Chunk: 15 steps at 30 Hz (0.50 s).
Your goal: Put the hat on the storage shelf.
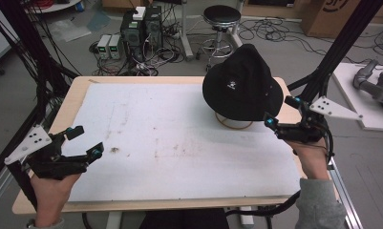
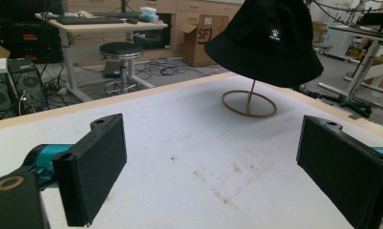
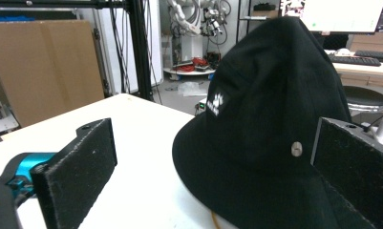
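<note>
plainly, black hat (image 3: 270,138) bears a white paw logo (image 3: 218,104).

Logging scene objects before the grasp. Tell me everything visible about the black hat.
The black bucket hat looks like soft fabric, with a creased crown, a drooping all-round brim, a small white paw-style logo and a metal eyelet on the side. It hangs on a thin wooden stand with a ring base, at the far right of the white-covered table. The right claw is open beside its brim, seemingly not touching. The left claw is open, far off.
</note>
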Available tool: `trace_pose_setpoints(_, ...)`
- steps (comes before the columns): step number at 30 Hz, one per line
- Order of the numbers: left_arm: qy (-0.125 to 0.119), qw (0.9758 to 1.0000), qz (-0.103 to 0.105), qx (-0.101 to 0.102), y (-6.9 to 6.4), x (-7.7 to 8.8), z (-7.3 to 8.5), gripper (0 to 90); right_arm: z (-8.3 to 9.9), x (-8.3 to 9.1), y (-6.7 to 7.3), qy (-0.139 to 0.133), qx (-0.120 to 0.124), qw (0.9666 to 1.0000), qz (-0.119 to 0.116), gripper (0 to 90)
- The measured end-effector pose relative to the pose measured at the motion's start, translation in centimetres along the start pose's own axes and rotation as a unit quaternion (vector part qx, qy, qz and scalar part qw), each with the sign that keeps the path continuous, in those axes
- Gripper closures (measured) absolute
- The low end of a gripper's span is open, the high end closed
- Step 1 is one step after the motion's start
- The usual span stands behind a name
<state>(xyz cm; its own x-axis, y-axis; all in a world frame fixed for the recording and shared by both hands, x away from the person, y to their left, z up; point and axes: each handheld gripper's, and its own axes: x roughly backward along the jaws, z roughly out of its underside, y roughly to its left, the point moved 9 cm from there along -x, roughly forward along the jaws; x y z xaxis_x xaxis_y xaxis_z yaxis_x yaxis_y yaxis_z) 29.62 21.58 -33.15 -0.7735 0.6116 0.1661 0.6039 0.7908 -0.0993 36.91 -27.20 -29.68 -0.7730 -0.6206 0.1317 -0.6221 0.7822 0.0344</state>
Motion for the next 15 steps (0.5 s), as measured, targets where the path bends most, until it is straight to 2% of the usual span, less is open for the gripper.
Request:
trace_pose_setpoints(7,-0.003,1.0,0.001,0.001,0.1,0.0,-0.1,10.1,2.4,1.8,0.0,-0.004,-0.006,0.9999,0.015,1.1)
trace_pose_setpoints(15,-0.003,1.0,0.002,-0.003,-0.2,-0.1,-0.2,10.1,2.8,2.3,0.1,0.002,-0.007,0.9998,0.02,1.1)
